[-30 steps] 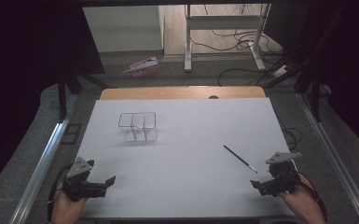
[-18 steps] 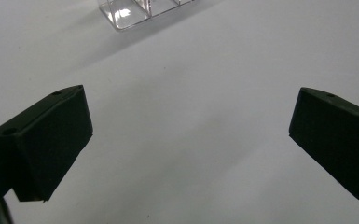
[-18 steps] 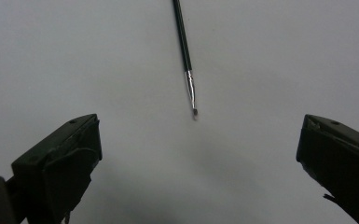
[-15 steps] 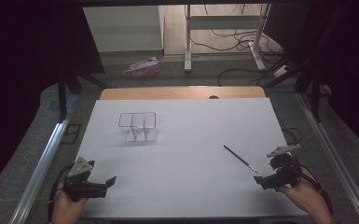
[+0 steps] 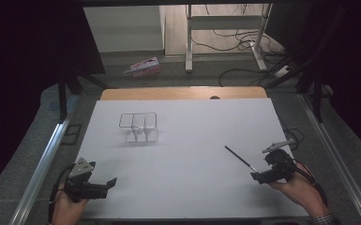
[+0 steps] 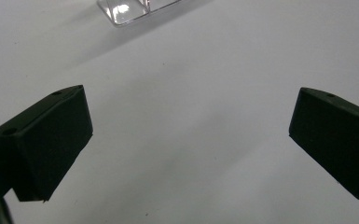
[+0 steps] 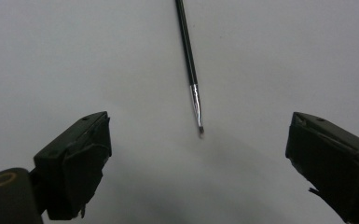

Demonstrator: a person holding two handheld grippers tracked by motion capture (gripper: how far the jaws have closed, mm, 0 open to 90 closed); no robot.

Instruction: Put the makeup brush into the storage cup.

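Observation:
A thin black brush (image 5: 240,159) with a silver ferrule lies flat on the white table (image 5: 187,140) at the right. Its tip (image 7: 200,130) points at my right gripper (image 5: 258,177), which stands open just short of it, jaws wide with nothing between them (image 7: 198,154). A clear plastic divided holder (image 5: 139,127) stands at the table's middle left; its near corner shows at the top of the left gripper view (image 6: 130,9). My left gripper (image 5: 108,183) rests open near the front left corner, far from the holder, over bare table (image 6: 191,135).
A wooden strip (image 5: 183,93) borders the table's far edge. Metal rails (image 5: 47,159) run along both sides. On the floor beyond lie a pink packet (image 5: 143,67), cables and a desk frame (image 5: 225,28).
My right gripper has shifted slightly right, away from the brush, then come back toward its tip. The left gripper has barely moved.

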